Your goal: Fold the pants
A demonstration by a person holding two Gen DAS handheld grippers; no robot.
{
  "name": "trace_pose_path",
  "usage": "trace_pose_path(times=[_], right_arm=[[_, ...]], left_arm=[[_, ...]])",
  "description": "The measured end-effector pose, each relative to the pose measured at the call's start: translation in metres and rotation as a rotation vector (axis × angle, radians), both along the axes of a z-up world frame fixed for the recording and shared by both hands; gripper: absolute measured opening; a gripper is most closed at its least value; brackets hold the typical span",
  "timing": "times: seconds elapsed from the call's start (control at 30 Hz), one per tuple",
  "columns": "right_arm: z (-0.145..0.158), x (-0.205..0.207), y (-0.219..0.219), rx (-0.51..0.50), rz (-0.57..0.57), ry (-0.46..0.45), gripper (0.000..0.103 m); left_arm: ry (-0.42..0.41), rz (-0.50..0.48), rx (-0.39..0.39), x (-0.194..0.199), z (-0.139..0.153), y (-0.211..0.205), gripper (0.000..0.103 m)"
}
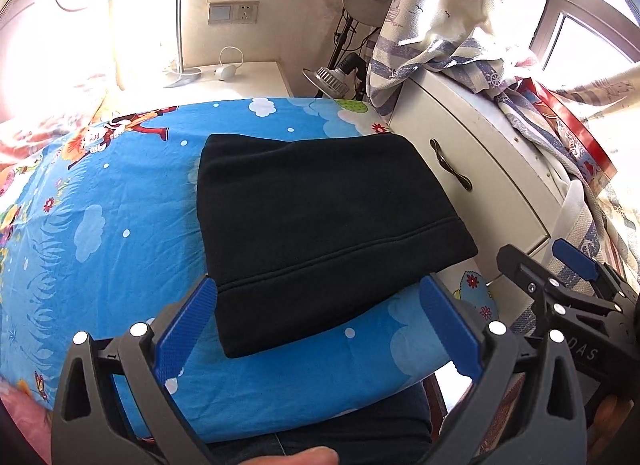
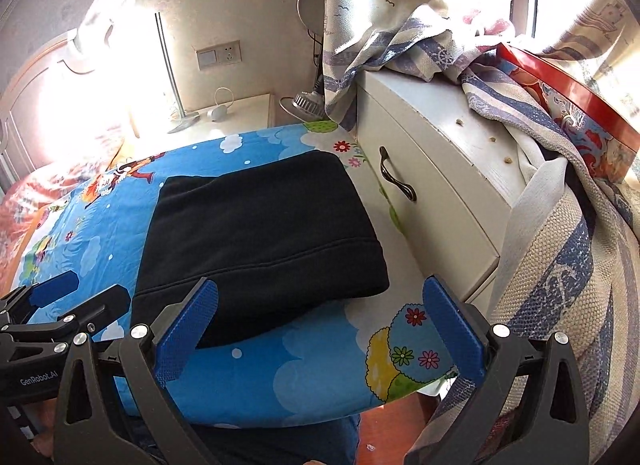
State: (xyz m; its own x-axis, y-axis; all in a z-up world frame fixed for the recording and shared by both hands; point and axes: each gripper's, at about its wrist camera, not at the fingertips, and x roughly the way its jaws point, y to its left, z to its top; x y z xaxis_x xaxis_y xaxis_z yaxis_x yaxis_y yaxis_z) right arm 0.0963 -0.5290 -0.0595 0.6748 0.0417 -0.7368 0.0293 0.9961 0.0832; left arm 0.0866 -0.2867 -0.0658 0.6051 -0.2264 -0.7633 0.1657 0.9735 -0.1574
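Pants [image 1: 320, 233] lie folded in a compact black bundle on the bed [image 1: 100, 225], close to its near edge. Left gripper [image 1: 318, 321] and right gripper [image 2: 320, 325] hover with jaws wide, holding nothing. A careless brush could unfold or drag the bundle off.

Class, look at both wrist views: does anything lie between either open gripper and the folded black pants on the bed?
Nothing visible does. The left gripper and right gripper hang with jaws open over the blue cartoon bedsheet, just short of the black pants.
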Motion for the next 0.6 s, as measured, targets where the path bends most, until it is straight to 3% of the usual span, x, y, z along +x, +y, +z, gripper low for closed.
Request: trace_pose_path(times=[0.6], right_arm=[[-0.0040, -0.0012, 0.0021, 0.006, 0.018, 0.005, 0.099]], left_arm=[[-0.006, -0.002, -0.007, -0.0016, -0.0023, 0.0025, 0.101]])
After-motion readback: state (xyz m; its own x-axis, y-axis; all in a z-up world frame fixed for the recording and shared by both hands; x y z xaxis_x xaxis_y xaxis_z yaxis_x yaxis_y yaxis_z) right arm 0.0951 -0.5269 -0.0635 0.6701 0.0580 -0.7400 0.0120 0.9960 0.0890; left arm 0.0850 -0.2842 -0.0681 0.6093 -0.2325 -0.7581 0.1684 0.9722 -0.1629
